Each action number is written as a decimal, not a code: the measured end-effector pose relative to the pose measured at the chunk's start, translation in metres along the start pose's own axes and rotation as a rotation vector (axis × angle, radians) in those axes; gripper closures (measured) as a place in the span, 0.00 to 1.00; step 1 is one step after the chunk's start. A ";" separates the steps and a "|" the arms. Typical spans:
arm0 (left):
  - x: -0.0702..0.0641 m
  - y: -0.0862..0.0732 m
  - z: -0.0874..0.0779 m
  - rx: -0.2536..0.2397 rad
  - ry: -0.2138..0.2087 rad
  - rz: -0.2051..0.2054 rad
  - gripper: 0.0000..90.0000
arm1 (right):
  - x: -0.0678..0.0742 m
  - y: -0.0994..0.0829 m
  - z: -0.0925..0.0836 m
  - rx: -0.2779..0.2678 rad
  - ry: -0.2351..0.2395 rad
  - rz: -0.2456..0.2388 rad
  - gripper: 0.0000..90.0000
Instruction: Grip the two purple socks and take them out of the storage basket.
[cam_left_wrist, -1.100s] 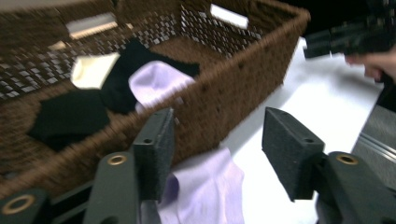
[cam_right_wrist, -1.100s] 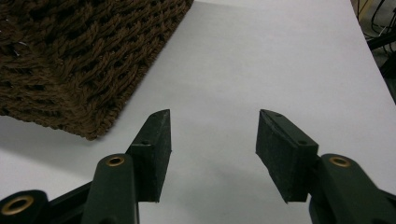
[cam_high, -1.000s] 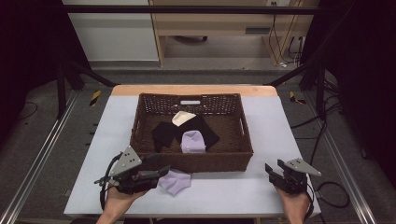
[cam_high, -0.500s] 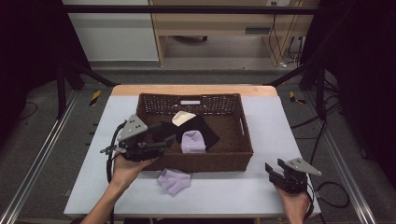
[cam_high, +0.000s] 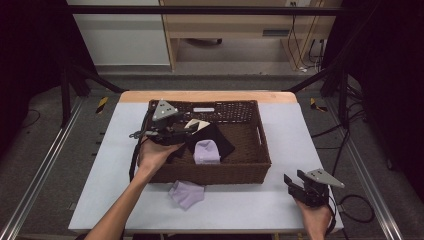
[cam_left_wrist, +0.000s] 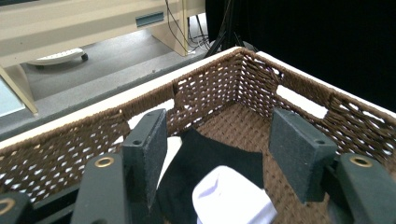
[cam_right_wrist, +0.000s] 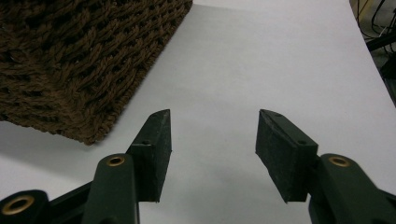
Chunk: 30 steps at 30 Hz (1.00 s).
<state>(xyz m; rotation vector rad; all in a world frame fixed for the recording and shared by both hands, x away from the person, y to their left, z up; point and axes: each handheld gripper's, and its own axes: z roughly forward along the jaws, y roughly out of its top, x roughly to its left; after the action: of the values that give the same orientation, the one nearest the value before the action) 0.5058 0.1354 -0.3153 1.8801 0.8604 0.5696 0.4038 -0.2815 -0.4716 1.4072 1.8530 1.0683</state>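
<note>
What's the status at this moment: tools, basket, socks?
Left tool open, over the basket, above black sock and pale sock. Right tool open, empty, on the table's near right corner. One lavender sock outside, in front.

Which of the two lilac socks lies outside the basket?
The lilac sock on the table, before the basket's front wall; the other lilac sock lies inside on black cloth.

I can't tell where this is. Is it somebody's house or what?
Probably a lab or recording studio, not a house. Black curtains hang round a lone table, cables trail across the bare floor, and a person works a hand-held gripper beside a basket.
</note>
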 end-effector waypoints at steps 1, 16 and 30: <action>0.000 0.001 0.004 0.002 0.006 0.000 0.41 | 0.000 0.000 0.000 -0.002 -0.001 -0.001 0.51; 0.017 -0.011 0.065 0.109 0.030 0.009 0.43 | -0.001 0.000 0.001 0.001 0.002 -0.003 0.52; 0.018 -0.033 0.094 0.244 -0.002 -0.021 0.46 | -0.001 0.000 0.002 0.006 0.001 -0.011 0.52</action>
<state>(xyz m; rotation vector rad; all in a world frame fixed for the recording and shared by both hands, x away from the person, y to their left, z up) 0.5722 0.1050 -0.3850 2.0881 0.9831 0.4666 0.4053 -0.2822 -0.4726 1.3988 1.8643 1.0594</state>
